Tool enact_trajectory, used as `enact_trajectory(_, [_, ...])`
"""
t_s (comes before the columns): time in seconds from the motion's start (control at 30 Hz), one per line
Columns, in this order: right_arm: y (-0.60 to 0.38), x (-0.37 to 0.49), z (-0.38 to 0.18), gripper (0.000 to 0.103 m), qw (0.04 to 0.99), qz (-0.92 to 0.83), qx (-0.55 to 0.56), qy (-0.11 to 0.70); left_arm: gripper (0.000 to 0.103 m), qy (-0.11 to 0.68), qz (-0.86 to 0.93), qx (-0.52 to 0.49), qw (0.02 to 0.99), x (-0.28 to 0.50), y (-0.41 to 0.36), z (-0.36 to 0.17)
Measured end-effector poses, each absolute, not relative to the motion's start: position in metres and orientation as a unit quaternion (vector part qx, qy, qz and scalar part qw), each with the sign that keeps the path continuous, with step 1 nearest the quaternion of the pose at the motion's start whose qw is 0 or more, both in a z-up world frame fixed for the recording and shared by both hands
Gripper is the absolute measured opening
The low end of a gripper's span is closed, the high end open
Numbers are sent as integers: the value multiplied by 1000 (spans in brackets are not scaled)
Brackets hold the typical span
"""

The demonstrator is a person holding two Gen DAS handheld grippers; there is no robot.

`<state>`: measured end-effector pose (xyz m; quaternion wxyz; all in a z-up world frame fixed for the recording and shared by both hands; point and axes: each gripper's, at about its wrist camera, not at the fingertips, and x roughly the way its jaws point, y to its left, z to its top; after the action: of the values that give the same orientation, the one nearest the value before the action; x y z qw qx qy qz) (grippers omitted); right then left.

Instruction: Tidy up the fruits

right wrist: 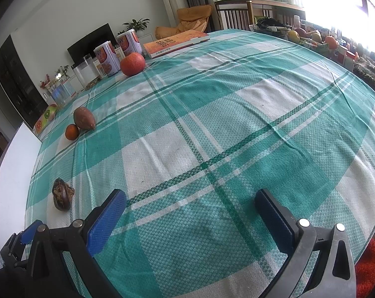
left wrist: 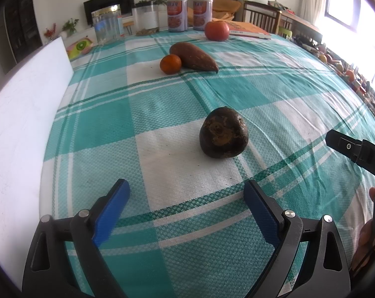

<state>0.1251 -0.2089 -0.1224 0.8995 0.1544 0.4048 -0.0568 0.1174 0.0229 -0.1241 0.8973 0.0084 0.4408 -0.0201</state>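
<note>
Left wrist view, left gripper (left wrist: 186, 204): held low and level over the checked tablecloth (left wrist: 162, 104), fingers spread wide with nothing between them, pointing across the table.
Left wrist view, dark fruit (left wrist: 223, 132): lies on a white square of the cloth just ahead of the open fingers, a little right of centre, touching neither.
Left wrist view, far produce: a small orange (left wrist: 170, 64) sits touching a brown sweet potato (left wrist: 193, 55); a red-orange tomato-like fruit (left wrist: 216, 31) rests farther back near two tins (left wrist: 177, 15).
Left wrist view, right edge: part of the other tool's black body (left wrist: 356, 152) reaches in, with a bit of the person's hand (left wrist: 368, 233) below it.
Left wrist view, left edge: a white board (left wrist: 23, 119) lies beside the cloth.
Right wrist view, right gripper (right wrist: 189, 214): low over the cloth, fingers wide apart and holding nothing.
Right wrist view, fruit positions: the dark fruit (right wrist: 62, 197) lies well to the left of the fingers; orange (right wrist: 72, 132) and sweet potato (right wrist: 84, 118) are farther off, the red-orange fruit (right wrist: 132, 63) by the tins and a book (right wrist: 175, 43).
</note>
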Motion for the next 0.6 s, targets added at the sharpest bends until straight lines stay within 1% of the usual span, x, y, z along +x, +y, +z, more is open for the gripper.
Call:
enact_trajectory(0.2, [-210, 125, -123, 103, 900, -56, 154, 405, 94, 440, -24, 1, 898, 118, 24, -124])
enact_trajectory(0.37, [-212, 125, -123, 103, 900, -53, 163, 402, 94, 437, -46, -42, 897, 120, 32, -119])
enact_trajectory(0.6, [-212, 125, -121, 103, 900, -52, 165, 400, 93, 424, -48, -66, 902, 146, 24, -111])
